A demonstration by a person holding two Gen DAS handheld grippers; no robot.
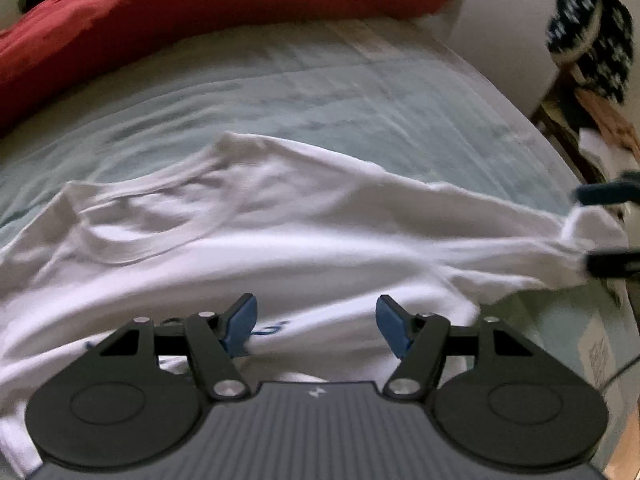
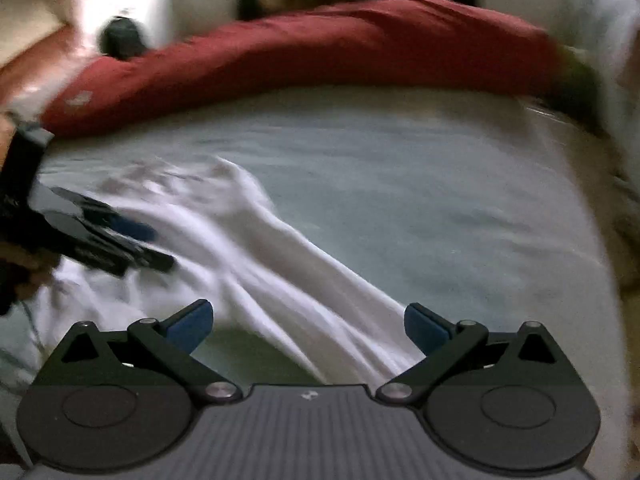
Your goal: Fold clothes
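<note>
We are holding the left hand-held gripper [image 1: 316, 326] with its blue pads spread, nothing pinched, over a crumpled white cotton T-shirt [image 1: 280, 240] lying on the pale blue bed sheet [image 1: 320, 92]. Our right hand-held gripper [image 2: 308, 328] is likewise standing spread, the shirt's stretched edge running beneath it. A long red pillow [image 2: 320, 48] is lying beyond both.

The bed [image 1: 360, 92] carried a pale blue-green sheet [image 2: 420, 208], wrinkled in places. A white T-shirt [image 1: 280, 232] lay spread directly on that sheet, creased, its neck opening up. Beyond the shirt, along the bed's far edge, a long red cushion [image 2: 320, 44] rested on the same sheet.
</note>
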